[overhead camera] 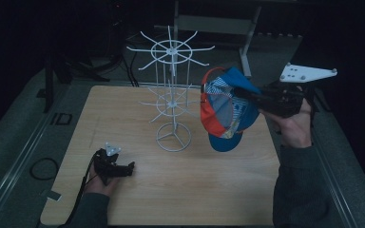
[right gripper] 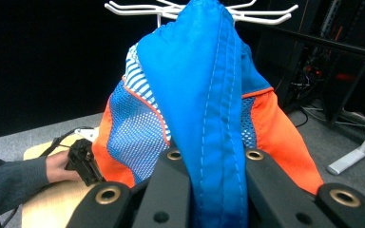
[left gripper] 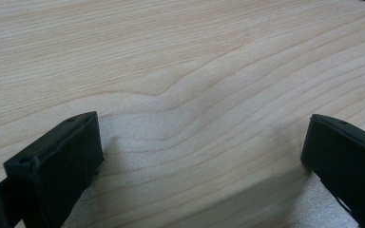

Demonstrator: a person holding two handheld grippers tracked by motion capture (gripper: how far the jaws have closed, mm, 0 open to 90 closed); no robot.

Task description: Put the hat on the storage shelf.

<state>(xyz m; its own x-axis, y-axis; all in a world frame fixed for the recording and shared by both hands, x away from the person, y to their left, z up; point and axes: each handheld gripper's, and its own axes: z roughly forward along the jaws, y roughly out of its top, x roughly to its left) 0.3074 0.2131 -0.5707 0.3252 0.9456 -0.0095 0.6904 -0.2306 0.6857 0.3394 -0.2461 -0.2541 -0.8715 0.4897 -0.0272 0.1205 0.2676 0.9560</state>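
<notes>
Pale wooden surface (overhead camera: 180, 199). White wire rack (overhead camera: 171, 90) w/ two tiers of hooks stands nr its centre, toward far edge. Blue/orange cap (overhead camera: 225, 107) hangs in the air over the surface's right side, just beside the rack, clamped by its crown fabric in the right hand-held gripper (right gripper: 212, 164). Left hand-held gripper (overhead camera: 116, 168) rests nr the left front corner, jaws apart, empty. Likely step: hang cap on a hook. Keep grip firm, bring the cap's opening or back strap over a hook tip, then release.
</notes>
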